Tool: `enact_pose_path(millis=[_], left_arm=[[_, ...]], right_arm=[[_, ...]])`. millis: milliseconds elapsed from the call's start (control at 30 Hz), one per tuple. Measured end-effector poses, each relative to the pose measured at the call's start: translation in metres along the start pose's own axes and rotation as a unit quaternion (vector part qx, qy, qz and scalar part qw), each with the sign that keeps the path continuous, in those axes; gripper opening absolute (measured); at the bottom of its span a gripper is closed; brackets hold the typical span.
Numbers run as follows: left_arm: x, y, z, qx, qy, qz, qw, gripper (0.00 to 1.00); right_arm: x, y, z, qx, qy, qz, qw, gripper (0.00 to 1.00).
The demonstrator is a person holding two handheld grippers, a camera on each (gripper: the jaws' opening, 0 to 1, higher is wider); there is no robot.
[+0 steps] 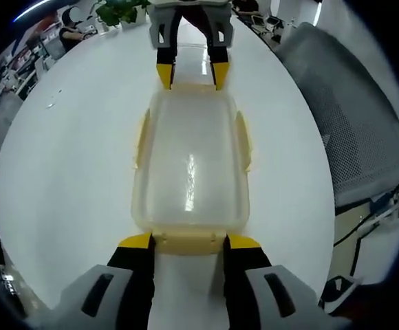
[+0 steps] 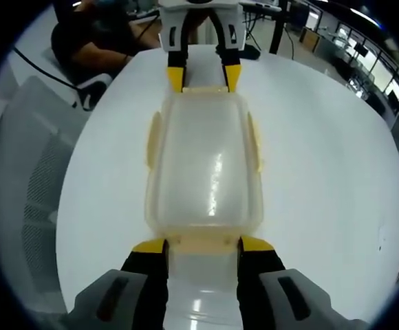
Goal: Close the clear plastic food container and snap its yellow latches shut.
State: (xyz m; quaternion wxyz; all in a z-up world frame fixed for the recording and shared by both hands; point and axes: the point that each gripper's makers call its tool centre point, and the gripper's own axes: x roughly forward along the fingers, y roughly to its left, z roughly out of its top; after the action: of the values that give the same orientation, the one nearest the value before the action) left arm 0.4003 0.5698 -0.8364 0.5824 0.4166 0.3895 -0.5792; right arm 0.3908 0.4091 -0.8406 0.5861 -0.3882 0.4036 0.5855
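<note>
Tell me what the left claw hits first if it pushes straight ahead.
Probably the near-end yellow latch of the clear container, sitting right between the left claw's open tips; the right claw faces it at the far end.

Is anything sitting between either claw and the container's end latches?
Nothing visible. The left claw and right claw each straddle an end latch of the container on the white table.

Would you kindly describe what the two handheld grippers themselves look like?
The two look alike. The left gripper has two black fingers with yellow tips, rising from pale grey housings with dark oval slots. The right gripper shows the same black fingers, yellow tips and grey housings. Seen from the front, each has a whitish-grey body.
</note>
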Motion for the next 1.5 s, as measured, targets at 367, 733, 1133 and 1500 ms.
enact_pose_path(millis=[367,733,1133,1500], left_arm=[[-0.009,-0.002,-0.001,0.001,0.002,0.006,1.0000,0.37],[-0.023,-0.002,0.009,-0.002,-0.003,0.016,0.9999,0.38],[-0.040,0.002,0.025,0.003,-0.005,0.032,0.9995,0.38],[-0.054,0.009,0.046,0.022,-0.008,0.044,0.9988,0.38]], right_arm=[[-0.007,0.002,0.006,-0.002,-0.008,-0.002,1.0000,0.37],[-0.026,0.001,0.009,-0.010,-0.010,-0.006,0.9999,0.37],[-0.047,-0.002,0.008,-0.018,-0.007,-0.017,0.9997,0.37],[-0.069,-0.004,0.001,-0.018,0.000,-0.028,0.9994,0.37]])
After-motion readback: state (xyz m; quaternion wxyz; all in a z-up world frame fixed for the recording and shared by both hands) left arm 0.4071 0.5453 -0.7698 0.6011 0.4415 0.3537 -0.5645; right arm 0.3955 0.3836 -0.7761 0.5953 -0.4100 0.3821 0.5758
